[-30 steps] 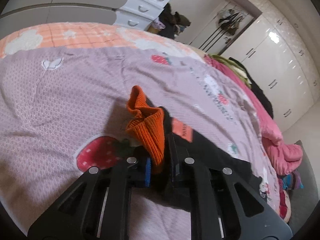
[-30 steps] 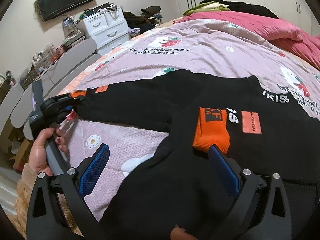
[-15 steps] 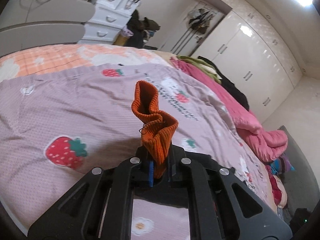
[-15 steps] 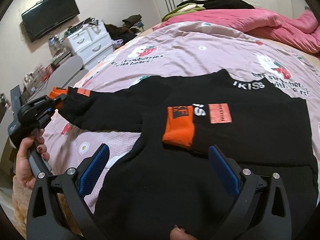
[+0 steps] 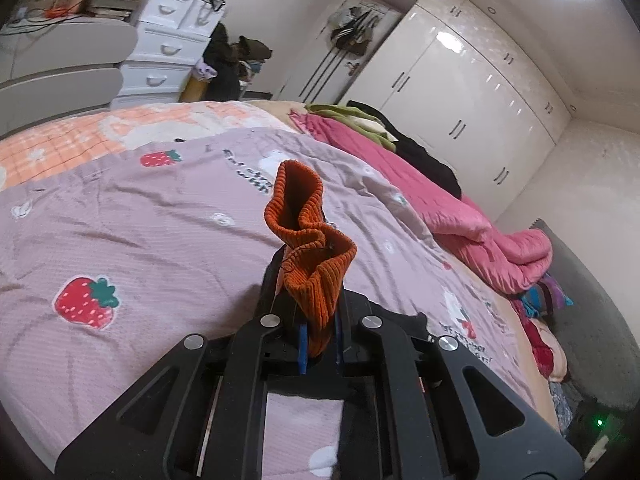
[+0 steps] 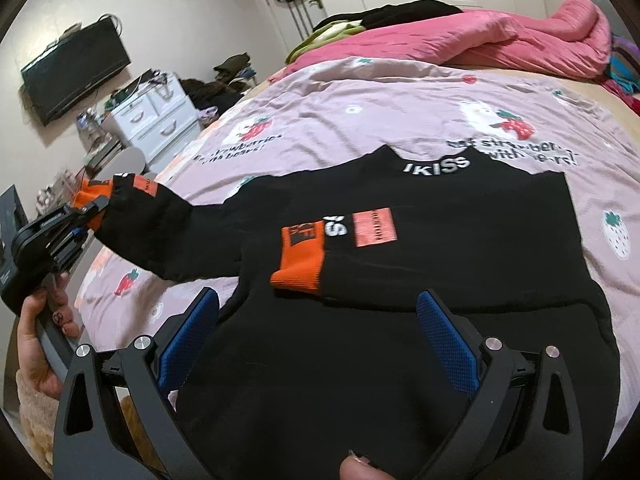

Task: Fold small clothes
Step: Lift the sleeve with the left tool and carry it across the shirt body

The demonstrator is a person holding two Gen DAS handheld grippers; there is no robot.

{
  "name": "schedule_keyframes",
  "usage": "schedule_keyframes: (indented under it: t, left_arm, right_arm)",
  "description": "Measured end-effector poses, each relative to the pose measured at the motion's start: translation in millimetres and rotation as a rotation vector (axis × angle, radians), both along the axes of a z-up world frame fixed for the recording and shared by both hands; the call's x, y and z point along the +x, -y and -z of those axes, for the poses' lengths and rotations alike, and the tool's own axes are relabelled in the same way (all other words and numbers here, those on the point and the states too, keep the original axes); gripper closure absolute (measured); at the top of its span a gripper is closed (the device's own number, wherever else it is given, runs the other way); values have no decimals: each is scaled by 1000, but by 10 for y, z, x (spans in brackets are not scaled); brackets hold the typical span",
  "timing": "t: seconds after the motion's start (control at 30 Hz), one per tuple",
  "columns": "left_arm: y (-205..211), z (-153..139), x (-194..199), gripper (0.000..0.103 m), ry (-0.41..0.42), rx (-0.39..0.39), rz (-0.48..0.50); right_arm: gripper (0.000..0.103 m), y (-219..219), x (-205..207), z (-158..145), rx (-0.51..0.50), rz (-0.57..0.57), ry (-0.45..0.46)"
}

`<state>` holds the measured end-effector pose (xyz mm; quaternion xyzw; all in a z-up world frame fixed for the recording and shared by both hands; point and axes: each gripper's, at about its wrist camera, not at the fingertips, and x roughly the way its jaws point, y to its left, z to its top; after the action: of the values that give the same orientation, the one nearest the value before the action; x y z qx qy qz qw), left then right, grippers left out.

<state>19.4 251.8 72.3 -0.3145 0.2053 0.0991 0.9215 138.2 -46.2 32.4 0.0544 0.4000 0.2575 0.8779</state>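
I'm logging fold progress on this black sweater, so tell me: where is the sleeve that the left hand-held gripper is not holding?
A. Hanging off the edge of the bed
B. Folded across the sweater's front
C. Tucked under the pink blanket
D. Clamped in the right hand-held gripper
B: the free sleeve lies across the black sweater, orange cuff flat on its front; the right hand-held gripper stands open above it.

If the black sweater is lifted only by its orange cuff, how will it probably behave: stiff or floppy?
Probably floppy: the sleeve sags between the left tongs and the black sweater body. The ribbed orange cuff crumples where it is pinched, so it likely stretches rather than slips. The body would probably drag across the bedspread.
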Motion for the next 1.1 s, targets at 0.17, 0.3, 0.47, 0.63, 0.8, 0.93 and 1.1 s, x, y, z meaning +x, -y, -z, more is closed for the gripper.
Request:
schedule_keyframes:
  t: [0.17, 0.3, 0.47, 0.63, 0.8, 0.93, 1.1]
  left_arm:
    - [132, -73, 41, 100, 8, 10, 39]
    - [282, -110, 92, 100, 10, 16, 75]
    - [497, -106, 165, 100, 10, 14, 127]
    - [689, -105, 253, 100, 5, 22, 177]
    - [874, -101, 344, 100, -1, 26, 227]
    - [1009, -82, 424, 100, -8, 28, 263]
    - [1176, -52, 517, 100, -18, 27, 299]
  right_arm:
    - [4, 220, 6, -9, 11, 49, -4]
    - [4, 415, 5, -5, 23, 90, -10]
    - [4, 616, -2, -4, 24, 130, -8]
    - [4, 800, 12, 10, 28, 165, -16]
    - [4, 935, 23, -2, 32, 189, -17]
    - [4, 1025, 23, -28, 35, 208, -11]
    - [4, 1148, 36, -37, 42, 230, -8]
